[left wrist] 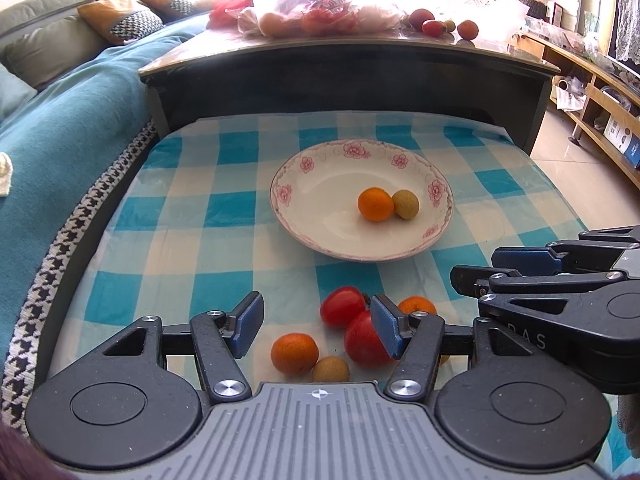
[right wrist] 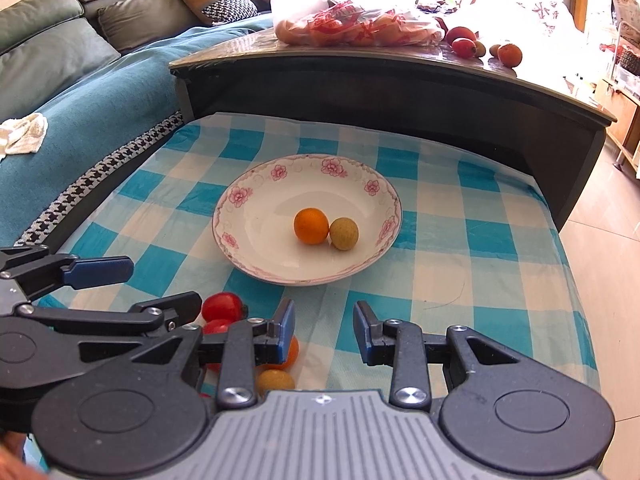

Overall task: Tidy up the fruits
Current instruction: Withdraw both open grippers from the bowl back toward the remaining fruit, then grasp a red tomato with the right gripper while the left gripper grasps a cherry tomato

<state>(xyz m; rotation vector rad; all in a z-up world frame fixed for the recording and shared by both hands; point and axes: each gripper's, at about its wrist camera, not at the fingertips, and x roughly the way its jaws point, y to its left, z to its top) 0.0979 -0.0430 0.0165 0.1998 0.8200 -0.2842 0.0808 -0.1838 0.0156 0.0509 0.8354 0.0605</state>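
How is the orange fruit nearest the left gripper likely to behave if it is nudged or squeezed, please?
The orange fruit is round and lies loose on the flat checked cloth, so a nudge would probably roll it, perhaps into the small tan fruit beside it. Its skin looks soft and dimpled, so the pads should grip it, but hard squeezing might bruise it.

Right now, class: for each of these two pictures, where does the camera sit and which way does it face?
Left wrist: on the left gripper, facing down and forward at the plate; the right gripper shows alongside.
Right wrist: on the right gripper, facing likewise; the left gripper shows alongside.
Shared: plate, orange, checked cloth.
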